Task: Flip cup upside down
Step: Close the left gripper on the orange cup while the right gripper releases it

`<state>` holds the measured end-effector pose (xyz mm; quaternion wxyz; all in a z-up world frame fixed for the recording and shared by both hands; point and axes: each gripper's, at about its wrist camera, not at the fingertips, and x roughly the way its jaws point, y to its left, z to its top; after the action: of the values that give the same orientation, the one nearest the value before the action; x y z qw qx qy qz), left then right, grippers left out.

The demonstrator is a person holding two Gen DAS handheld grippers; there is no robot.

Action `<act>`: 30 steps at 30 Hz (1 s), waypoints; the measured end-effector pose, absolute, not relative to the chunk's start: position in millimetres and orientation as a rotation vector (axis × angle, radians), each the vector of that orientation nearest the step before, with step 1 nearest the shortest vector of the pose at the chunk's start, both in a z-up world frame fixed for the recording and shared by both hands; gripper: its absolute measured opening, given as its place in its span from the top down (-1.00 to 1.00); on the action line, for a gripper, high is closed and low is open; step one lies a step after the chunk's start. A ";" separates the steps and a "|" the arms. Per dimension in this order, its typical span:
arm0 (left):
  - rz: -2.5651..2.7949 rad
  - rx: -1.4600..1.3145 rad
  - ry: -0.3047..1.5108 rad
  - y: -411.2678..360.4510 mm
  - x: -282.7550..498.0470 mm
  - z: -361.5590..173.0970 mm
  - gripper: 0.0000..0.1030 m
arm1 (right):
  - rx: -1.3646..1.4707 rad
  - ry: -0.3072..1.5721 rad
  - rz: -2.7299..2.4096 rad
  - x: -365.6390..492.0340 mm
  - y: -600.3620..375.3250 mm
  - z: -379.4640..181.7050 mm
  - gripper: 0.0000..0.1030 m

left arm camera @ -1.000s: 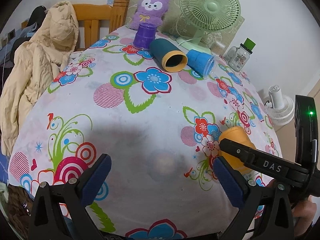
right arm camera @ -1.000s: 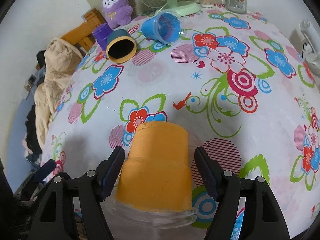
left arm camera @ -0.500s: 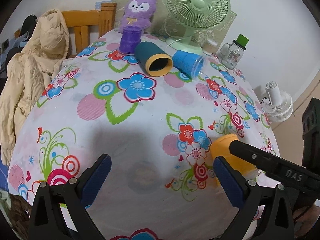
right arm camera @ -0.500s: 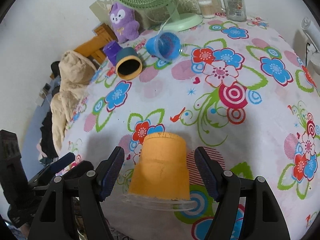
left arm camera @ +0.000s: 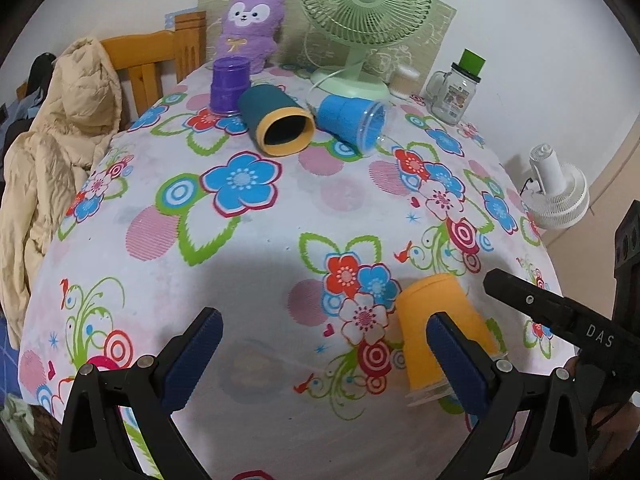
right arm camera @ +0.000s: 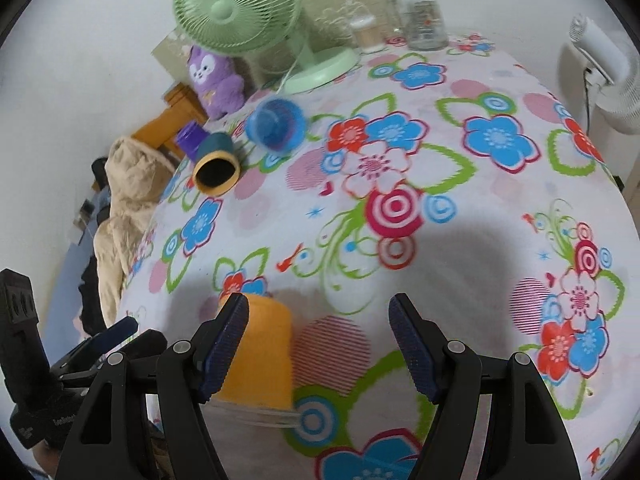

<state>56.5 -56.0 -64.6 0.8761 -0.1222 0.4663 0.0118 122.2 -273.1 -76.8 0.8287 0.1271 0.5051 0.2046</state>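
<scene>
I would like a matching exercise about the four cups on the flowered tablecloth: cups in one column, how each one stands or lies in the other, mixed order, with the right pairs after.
Cups:
1. orange cup
2. purple cup
3. dark teal cup
4. blue cup

States:
A. on its side, yellow-rimmed dark mouth facing the left wrist camera
B. mouth down near the table's front edge, clear rim on the cloth
C. on its side below the green fan, clear rim pointing right in the left wrist view
D. standing at the far end, in front of the purple plush toy

Pairs: 1-B, 2-D, 3-A, 4-C
</scene>
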 end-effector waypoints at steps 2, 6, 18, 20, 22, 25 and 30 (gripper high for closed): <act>0.017 -0.244 0.977 -61.1 60.4 -63.1 -0.99 | 0.280 1.072 0.424 122.7 -281.2 -79.0 -0.46; -0.002 -0.209 0.984 -75.8 71.5 -61.0 -0.99 | 0.308 1.075 0.399 122.9 -301.1 -85.0 -0.46; -0.060 -0.154 1.054 -112.8 100.5 -74.2 -0.99 | 0.350 1.106 0.361 124.1 -336.8 -104.1 -0.46; -0.062 -0.145 1.064 -116.8 104.5 -75.9 -0.99 | 0.356 1.108 0.361 125.0 -340.5 -106.7 -0.46; -0.060 -0.138 1.077 -119.5 108.4 -77.9 -0.99 | 0.364 1.100 0.374 125.8 -343.4 -107.0 -0.47; -0.057 -0.139 1.104 -120.9 115.7 -82.3 -0.99 | 0.364 1.096 0.379 125.6 -344.7 -106.7 -0.47; -0.058 -0.143 1.133 -123.1 122.9 -88.3 -0.99 | 0.372 1.083 0.393 124.7 -347.8 -105.8 -0.47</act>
<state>122.9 -123.1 -88.3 0.8410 -0.0676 0.5361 -0.0276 124.7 -347.8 -105.8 0.8223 0.1750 0.5091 0.1845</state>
